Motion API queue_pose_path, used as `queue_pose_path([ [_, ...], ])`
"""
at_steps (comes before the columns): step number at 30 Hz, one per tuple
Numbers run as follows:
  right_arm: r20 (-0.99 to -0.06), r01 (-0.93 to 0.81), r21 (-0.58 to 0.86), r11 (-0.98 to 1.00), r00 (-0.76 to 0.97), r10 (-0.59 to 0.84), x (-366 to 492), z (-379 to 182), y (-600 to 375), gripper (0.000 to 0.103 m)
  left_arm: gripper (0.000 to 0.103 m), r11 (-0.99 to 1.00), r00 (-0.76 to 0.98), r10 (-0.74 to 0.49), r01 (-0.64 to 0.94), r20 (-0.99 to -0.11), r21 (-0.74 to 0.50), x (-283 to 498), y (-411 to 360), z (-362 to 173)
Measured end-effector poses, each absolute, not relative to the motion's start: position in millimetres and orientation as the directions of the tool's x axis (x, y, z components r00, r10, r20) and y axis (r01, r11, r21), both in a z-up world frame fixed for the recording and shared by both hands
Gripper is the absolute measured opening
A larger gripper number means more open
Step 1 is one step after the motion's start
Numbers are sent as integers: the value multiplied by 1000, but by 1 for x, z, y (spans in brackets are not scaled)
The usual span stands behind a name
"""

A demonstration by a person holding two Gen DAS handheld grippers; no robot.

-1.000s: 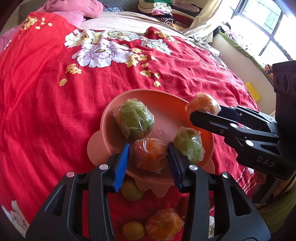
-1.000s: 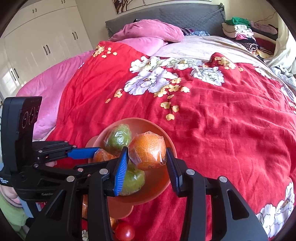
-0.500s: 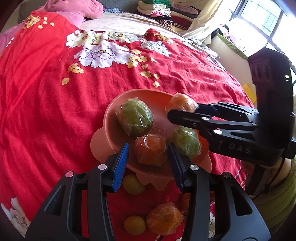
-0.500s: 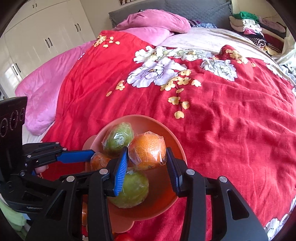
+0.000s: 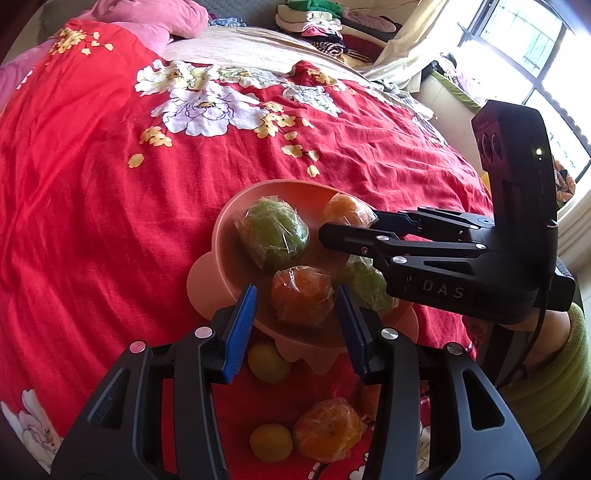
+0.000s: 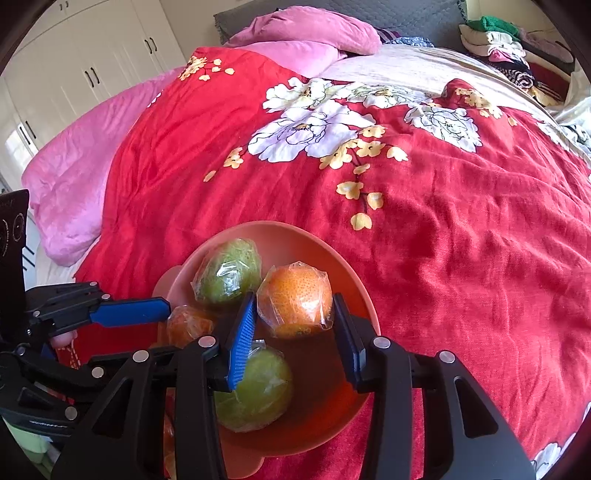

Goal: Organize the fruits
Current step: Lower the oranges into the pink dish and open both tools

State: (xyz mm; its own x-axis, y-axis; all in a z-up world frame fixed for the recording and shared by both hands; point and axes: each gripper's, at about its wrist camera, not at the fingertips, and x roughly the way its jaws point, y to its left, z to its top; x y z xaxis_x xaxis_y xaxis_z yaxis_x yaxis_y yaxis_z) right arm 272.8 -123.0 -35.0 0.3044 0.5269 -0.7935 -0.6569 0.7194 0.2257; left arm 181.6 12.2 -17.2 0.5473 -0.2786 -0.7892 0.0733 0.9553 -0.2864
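Observation:
A salmon-pink bowl (image 5: pixel 221 236) (image 6: pixel 347 266) sits on the red floral bedspread. It holds two plastic-wrapped green fruits (image 5: pixel 275 234) (image 6: pixel 255 391) and a wrapped orange (image 5: pixel 301 295). My right gripper (image 6: pixel 293 325) is shut on another wrapped orange (image 6: pixel 295 299) and holds it over the bowl; it also shows in the left wrist view (image 5: pixel 347 210). My left gripper (image 5: pixel 295 325) stands open at the bowl's near rim, its fingers on either side of the orange in the bowl without touching it.
In front of the bowl on the bedspread lie two small yellow-green fruits (image 5: pixel 267 360) (image 5: pixel 271 441) and a wrapped orange (image 5: pixel 327 430). Pink pillows (image 6: pixel 306 29) and folded clothes (image 5: pixel 317 18) lie at the far end of the bed. A window is at right.
My right gripper has carried its orange leftward and down, from the bowl's far right rim to over the bowl. My left gripper has backed off slightly and stays open.

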Motion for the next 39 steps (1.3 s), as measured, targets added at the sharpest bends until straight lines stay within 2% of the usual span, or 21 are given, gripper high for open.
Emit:
queue_pose_path([
  [7,-791,-651,228,724,310,528,272,-35,-124,41,39,955,551,-277,71,-787,-287,181,14,-16],
  [9,-783,-648,233,725,318,535,271,-32,-125,44,42,955,552,-275,66,-787,-288,181,15,-16],
  [15,-771,-647,227,728,337,540,268,-25,-128,48,42,956,553,-273,62,-788,-287,180,16,-16],
  [26,-753,-628,229,744,370,544,259,-17,-137,63,48,957,557,-264,51,-787,-285,178,20,-16],
  [39,-713,-598,234,767,431,553,250,-1,-155,81,71,959,565,-251,38,-786,-280,172,24,-13],
])
